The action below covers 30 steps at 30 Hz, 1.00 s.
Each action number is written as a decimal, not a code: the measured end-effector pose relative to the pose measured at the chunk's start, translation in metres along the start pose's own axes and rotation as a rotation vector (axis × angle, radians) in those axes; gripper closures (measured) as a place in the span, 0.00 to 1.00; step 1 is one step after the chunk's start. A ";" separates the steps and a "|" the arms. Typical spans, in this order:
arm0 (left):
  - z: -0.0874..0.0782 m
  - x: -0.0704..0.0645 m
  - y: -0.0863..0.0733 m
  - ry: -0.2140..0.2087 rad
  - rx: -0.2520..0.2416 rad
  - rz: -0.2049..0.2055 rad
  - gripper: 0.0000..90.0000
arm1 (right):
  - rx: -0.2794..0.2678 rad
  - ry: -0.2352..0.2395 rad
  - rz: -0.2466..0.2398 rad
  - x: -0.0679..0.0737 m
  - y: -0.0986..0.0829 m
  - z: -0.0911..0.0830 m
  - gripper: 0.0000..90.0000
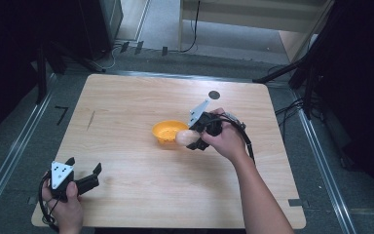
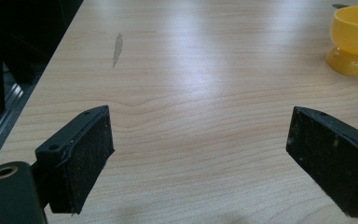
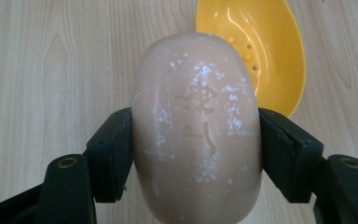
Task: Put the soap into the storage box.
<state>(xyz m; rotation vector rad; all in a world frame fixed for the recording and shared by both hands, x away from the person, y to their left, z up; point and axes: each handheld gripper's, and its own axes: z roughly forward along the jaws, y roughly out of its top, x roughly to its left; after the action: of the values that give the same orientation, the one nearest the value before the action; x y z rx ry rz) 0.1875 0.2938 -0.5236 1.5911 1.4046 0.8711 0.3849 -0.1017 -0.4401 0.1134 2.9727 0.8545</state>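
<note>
**A:** Where's the soap?

**B:** Pale peach oval bar of soap is clamped in the right gripper, one black jaw pressed on each long side. Bottom centre of the right gripper view, white flecks and embossed marks on its face. In the high view the bar sits just right of frame centre, at the right edge of the dish.

**A:** Dish?

**B:** Small orange-yellow plastic soap dish, upper right of the right gripper view, partly behind the bar. Ridges and small drain holes inside. In the high view it stands mid-table. Can't tell whether the bar touches its rim.

**A:** Right hand?

**B:** Right hand wraps the gripper body, forearm coming in from the bottom right of the high view. Grey three-cornered plate on top, black cable looping back along the wrist.

**A:** Left side?

**B:** Left gripper is at the lower left of the high view, near the front-left table corner, well apart from the dish. Jaws spread wide, nothing between them. Left hand holds it at the bottom edge. Its own view shows both pads over bare wood, with the dish at the upper right.

**A:** Table?

**B:** Light wooden table with rounded corners. Round black mark near the far edge, upper centre.
</note>
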 end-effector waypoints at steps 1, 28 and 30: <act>0.000 0.000 0.000 0.000 0.001 0.001 0.08 | 0.003 0.000 0.002 0.000 0.002 0.001 0.37; 0.000 0.001 0.000 0.005 -0.004 -0.008 0.08 | 0.086 -0.009 -0.037 -0.030 0.049 0.033 0.37; 0.000 0.001 0.000 0.005 -0.004 -0.010 0.08 | 0.093 -0.012 -0.044 -0.032 0.053 0.035 0.37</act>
<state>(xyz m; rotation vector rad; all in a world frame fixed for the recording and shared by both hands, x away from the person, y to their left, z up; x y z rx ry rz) 0.1871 0.2946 -0.5236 1.5783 1.4129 0.8720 0.4219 -0.0414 -0.4412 0.0559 2.9915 0.7085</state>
